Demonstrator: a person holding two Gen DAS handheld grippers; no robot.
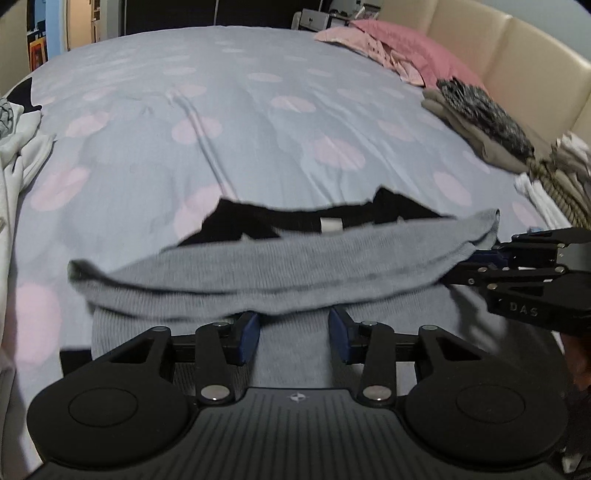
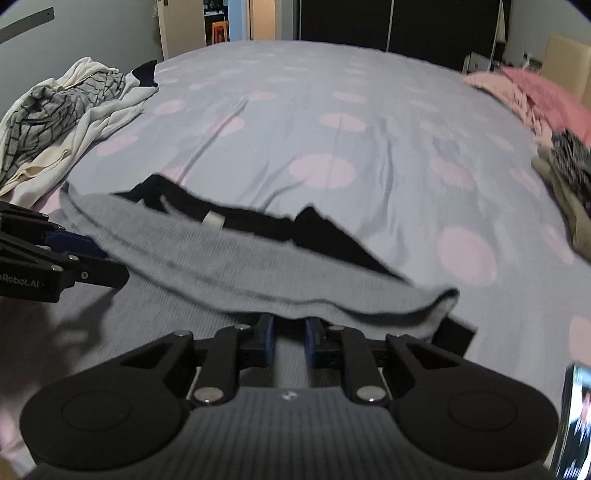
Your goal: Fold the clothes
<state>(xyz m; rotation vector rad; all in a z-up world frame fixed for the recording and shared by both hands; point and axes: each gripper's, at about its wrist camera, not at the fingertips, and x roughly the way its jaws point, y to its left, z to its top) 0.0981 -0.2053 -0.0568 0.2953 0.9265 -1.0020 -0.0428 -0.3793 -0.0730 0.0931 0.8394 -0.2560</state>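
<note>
The left hand-held gripper [image 1: 293, 330] sits nearest its camera, its two blue pads about half apart. The right hand-held gripper [image 2: 290, 338] shows a much narrower gap. Both sets of fingertips disappear under the rolled near edge of one grey knit garment [image 1: 280, 273], so I cannot tell whether either pair actually pinches the cloth. The two tools are side by side, each reaching under the same fold, the left toward its left part and the right toward its right end. A lit phone screen [image 2: 576, 421] stands at the lower right corner of the right wrist view.

The grey garment lies crosswise on the near part of the bed [image 1: 258, 129], the fold blurred. Just beyond it, one black garment [image 1: 258, 221] shows from underneath, with one white label [image 1: 330, 224] at its near edge.

Past that, the blue-grey cover with pink dots is bare and wrinkled, a wide stretch of open room across the middle. On the left edge lies one loose heap of pale clothes [image 2: 55, 122]. Along the right edge are two folded stacks: an olive one topped by a black-and-white piece [image 1: 480, 122], and a beige and white one [image 1: 565, 173] nearer. Farther back lie one pink pillow [image 1: 417, 44] and one pink patterned piece [image 1: 354, 40], against a cream headboard [image 1: 517, 48]. Dark wardrobe doors [image 2: 369, 18] close the far side.
</note>
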